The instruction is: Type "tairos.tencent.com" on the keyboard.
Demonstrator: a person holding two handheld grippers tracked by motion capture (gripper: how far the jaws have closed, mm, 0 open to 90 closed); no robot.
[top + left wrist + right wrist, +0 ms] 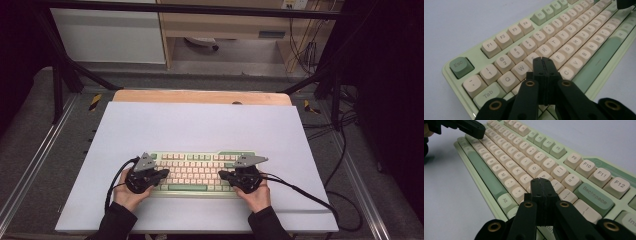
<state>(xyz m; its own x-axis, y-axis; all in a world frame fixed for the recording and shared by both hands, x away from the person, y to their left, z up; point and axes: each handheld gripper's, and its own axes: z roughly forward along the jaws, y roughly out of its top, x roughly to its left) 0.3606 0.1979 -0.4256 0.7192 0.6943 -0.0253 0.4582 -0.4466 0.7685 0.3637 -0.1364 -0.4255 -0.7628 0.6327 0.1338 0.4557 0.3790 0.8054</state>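
Note:
A pale green keyboard [197, 172] with cream keys lies on the white sheet near the table's front. My left gripper [164, 173] hovers over its left end, jaws shut with nothing between them. In the left gripper view the left gripper [543, 59] has its tips just over the keys near E and D, on the keyboard [499, 40]. My right gripper [223, 175] is over the right part of the letter keys, also shut and empty. In the right gripper view the right gripper [541, 180] has its tips above the keys beside P on the keyboard [599, 195]; the left gripper [471, 128] shows at the far end.
The white sheet [200, 130] covers the wooden table [200, 96], with bare room behind and beside the keyboard. Black cables [305, 192] trail from both grippers over the sheet's front. A dark frame and floor cables surround the table.

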